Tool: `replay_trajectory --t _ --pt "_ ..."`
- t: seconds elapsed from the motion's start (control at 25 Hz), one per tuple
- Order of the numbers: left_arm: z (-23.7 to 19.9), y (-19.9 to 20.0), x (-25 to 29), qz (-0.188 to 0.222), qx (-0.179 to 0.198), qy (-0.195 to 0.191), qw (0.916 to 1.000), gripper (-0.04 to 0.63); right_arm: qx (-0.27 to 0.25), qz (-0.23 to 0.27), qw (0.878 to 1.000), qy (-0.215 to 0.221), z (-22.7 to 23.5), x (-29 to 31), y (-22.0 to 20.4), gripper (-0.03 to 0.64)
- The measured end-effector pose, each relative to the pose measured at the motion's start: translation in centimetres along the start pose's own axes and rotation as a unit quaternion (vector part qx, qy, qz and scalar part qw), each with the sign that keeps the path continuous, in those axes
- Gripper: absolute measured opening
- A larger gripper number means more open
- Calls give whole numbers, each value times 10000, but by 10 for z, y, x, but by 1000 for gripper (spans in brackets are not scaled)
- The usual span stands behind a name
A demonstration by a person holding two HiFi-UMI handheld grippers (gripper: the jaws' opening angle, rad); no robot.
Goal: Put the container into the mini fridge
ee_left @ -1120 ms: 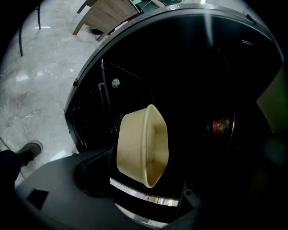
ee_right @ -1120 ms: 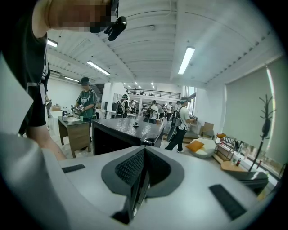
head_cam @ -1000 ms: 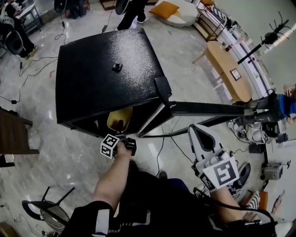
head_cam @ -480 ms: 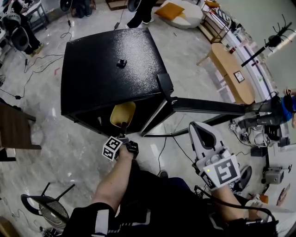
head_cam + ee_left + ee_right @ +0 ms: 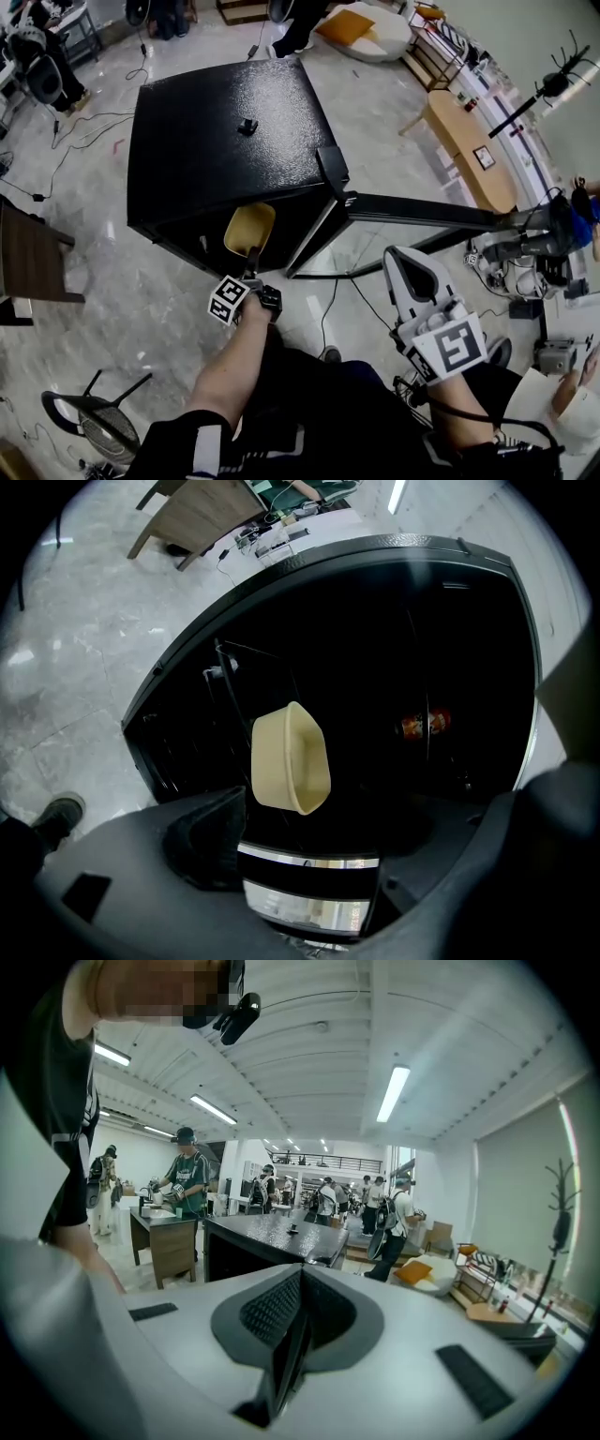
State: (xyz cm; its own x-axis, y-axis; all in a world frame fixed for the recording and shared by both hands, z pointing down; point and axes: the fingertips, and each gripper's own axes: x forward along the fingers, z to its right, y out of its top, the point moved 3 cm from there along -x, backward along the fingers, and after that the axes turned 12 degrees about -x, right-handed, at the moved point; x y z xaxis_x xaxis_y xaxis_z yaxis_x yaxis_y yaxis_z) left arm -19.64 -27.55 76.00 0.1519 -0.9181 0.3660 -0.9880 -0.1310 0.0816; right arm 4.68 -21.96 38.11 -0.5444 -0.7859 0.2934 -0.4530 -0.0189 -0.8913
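The black mini fridge [image 5: 225,141] stands on the floor with its door [image 5: 422,214] swung open to the right. The beige container [image 5: 249,229] sits in the fridge's opening. In the left gripper view the container [image 5: 291,759] is upright inside the dark fridge [image 5: 450,621], seemingly resting on a wire shelf. My left gripper [image 5: 251,264] is just in front of it. Its jaws [image 5: 366,855] are spread wide, and the container lies beyond their tips, apart from them. My right gripper [image 5: 406,264] is held by my right side, away from the fridge, shut [image 5: 291,1335] on nothing.
A red-labelled can [image 5: 424,724] stands deeper in the fridge. A small black object [image 5: 247,126] lies on the fridge top. Cables [image 5: 330,305] run over the floor below the door. A chair [image 5: 94,427] is at lower left, a wooden table [image 5: 464,141] at right.
The head view has shifted slightly. The container stays in the fridge opening; my left gripper seems to have drawn back a little. The right gripper has barely moved.
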Motion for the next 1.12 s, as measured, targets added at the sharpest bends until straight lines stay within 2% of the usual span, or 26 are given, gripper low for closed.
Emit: replay_trajectory --t 0.12,0.24,0.28,0.32,0.36,1.12 --pt "2 -2 2 -97 124 -19 9999 410 9 18 10000 -17 -1 -1 1 15" --pt "5 0 3 -84 212 -23 9997 380 8 4 10000 -50 -2 -3 1 15" --pt "5 1 2 -38 244 18 9997 320 7 6 10000 -57 -3 -3 2 15" --pt "5 3 2 9 291 74 9995 195 5 8 10000 -63 -3 -4 2 15" --pt "4 3 2 28 345 115 9993 119 1 9 10000 -68 -4 -4 2 15" --pt "23 18 40 -255 779 44 9966 114 -11 -118 9996 -246 -6 -11 0 15"
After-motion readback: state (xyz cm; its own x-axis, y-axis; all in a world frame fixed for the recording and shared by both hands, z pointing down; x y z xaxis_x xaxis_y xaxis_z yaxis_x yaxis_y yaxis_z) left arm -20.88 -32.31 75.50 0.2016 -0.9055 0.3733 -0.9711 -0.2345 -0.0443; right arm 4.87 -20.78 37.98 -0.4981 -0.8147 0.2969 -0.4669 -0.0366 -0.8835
